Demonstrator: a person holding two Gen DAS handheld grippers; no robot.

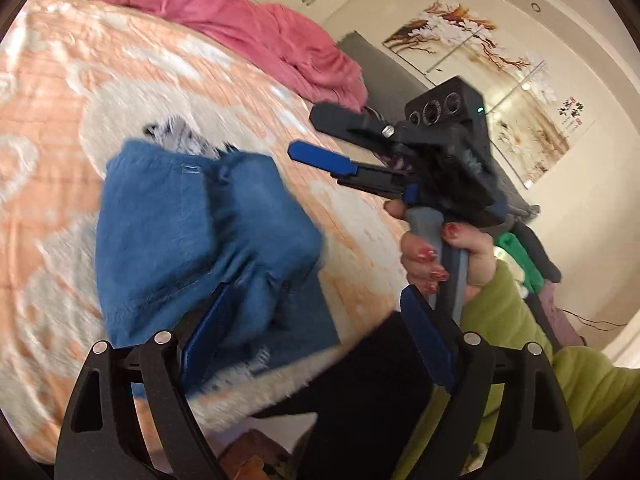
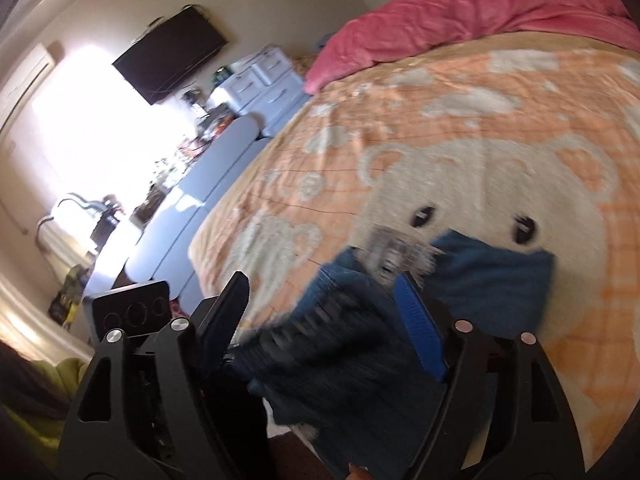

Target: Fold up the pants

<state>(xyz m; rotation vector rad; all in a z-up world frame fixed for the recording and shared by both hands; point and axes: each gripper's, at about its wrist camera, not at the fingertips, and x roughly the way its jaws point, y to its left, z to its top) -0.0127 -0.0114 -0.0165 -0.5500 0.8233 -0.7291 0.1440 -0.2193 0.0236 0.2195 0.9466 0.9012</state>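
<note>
- Left gripper (image 1: 316,332): spread wide, nothing held. One blue finger (image 1: 212,320) lies against the near edge of the pants (image 1: 200,236); the other is clear of the cloth.
- Right gripper (image 2: 320,308): spread, nothing pinched. In the left wrist view it hovers above and beside the bundle, gripped by the person's hand (image 1: 444,256). In the right wrist view the denim sits between its fingers; contact cannot be confirmed because of motion blur.
- Pants: a compact, multi-layer blue denim bundle near the foot edge of the bed (image 2: 460,128). Folding appears largely done.
- Risk: a spread finger dragging across the top layer could snag it and reopen the fold.
- Risk: the bundle lies close to the bed edge; a sideways push could slide it off.
- Surface: plush orange blanket with a white bear pattern; soft, so the stack may tilt.
- Room: pink duvet (image 2: 480,8) at the far end, white drawers (image 2: 264,80), wall-mounted television (image 2: 172,52), floral wall panels (image 1: 492,80).
</note>
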